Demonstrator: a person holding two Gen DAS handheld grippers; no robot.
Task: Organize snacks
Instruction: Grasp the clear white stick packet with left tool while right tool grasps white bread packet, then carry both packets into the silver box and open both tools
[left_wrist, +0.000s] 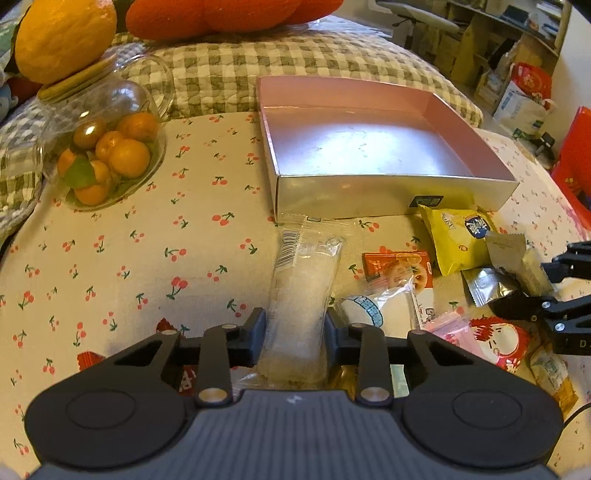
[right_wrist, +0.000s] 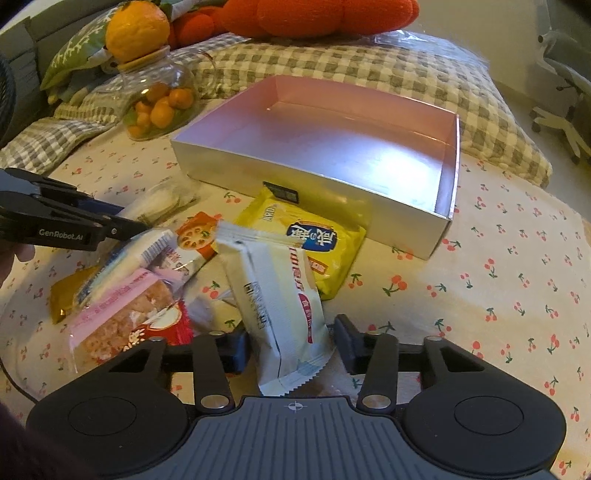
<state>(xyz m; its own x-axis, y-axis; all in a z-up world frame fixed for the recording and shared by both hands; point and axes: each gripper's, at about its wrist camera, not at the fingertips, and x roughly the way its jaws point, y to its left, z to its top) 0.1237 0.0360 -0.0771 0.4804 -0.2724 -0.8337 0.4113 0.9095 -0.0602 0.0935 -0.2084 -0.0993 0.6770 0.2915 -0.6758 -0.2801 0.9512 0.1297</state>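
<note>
We hold a clear snack (left_wrist: 301, 295) in our left tongs (left_wrist: 295, 332) and a white snack (right_wrist: 280, 306) in our right tongs (right_wrist: 291, 343), so we should lift gently toward the box (left_wrist: 388, 199) ahead.

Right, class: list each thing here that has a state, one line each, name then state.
left gripper: shut on clear snack pack
right gripper: white snack pack between its fingers, contact unclear
silver box: open, empty
glass jar: lidded, holding small oranges
</note>
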